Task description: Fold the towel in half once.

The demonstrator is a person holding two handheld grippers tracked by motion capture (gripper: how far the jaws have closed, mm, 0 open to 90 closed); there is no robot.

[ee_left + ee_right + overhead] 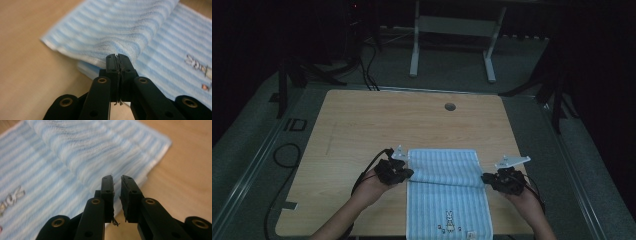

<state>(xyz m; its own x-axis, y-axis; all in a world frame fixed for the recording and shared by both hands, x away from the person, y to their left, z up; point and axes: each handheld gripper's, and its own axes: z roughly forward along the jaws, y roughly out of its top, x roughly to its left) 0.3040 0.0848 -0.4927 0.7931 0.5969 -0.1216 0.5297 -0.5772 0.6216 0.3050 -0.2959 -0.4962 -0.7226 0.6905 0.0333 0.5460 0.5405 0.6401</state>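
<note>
A light blue striped towel (447, 202) lies at the table's front middle, with a small rabbit motif (449, 220) near its front edge. Its far part is folded back toward me as a flap (443, 164). At the flap's left edge, my left gripper (408, 173) has its jaws pressed together. In the left gripper view the towel (112, 25) puckers right at the left gripper (117, 55) tips, so it looks pinched. My right gripper (486, 179) is at the flap's right edge. In the right gripper view the right gripper (117, 177) shows a narrow gap, with the towel (75, 150) just beyond.
The wooden table (362, 125) has a round cable hole (450, 106) near its far edge. Black cables (287, 155) lie on the floor to the left. A white desk frame (452, 30) stands beyond the table. Dark stands flank both far corners.
</note>
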